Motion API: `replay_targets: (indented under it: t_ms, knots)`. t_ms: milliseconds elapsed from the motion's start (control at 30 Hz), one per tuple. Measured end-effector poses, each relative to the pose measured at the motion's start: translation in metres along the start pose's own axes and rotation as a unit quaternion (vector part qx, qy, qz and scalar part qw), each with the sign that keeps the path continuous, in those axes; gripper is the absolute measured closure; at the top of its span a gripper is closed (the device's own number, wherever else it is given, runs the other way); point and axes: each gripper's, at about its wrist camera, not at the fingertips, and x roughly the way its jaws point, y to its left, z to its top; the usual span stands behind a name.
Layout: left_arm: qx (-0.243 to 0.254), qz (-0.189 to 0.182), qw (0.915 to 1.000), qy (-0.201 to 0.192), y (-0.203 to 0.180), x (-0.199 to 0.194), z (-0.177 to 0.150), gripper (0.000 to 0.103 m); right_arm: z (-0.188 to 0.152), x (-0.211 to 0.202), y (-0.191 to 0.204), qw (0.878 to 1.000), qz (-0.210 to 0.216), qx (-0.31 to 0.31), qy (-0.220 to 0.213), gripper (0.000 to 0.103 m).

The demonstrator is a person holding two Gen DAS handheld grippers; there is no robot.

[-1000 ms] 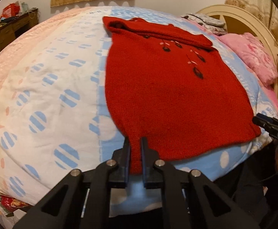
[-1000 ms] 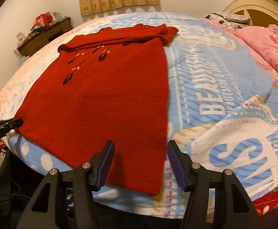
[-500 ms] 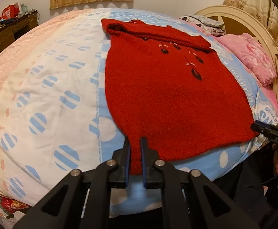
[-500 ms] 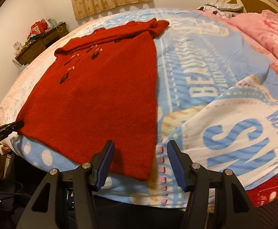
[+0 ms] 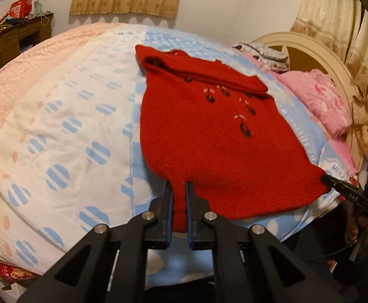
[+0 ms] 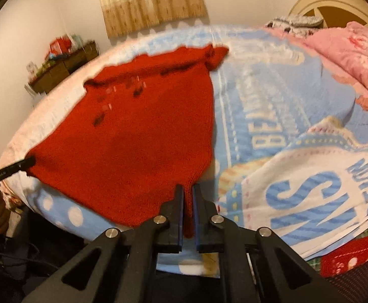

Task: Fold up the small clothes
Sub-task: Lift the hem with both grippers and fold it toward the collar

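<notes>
step: both near hem corners are pinched; judged next is lifting them together and carrying them far, toward the collar, keeping the hem taut and level so the fold lands square.
left gripper point(image 5: 178, 203): clenched on the near-left hem corner of the red sweater point(image 5: 209, 136).
red sweater: flat on the bed point(image 5: 65, 131), collar far, hem at the near edge.
right gripper point(image 6: 188, 208): clamped on the near-right hem corner, the cloth bunched between its pads.

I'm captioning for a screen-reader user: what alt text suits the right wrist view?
The right claw is shut on the near hem corner of a red knitted sweater spread flat on a blue-and-white bedspread. The left claw pinches the opposite hem corner; pink bedding lies behind.
</notes>
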Motion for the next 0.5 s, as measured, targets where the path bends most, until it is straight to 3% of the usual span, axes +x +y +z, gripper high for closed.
replay_targets:
  t_ms: [333,500]
  knots:
    - [-0.003,-0.038,0.9989,-0.026,-0.003,-0.013,0.012,0.095,0.014,-0.029,0.009,0.998,0.013,-0.007,-0.06,0.098]
    - [-0.005,-0.052,0.9983,-0.025,-0.001,-0.007,0.024,0.095,0.023,-0.024,-0.001,0.998,0.026,0.028,-0.053,0.098]
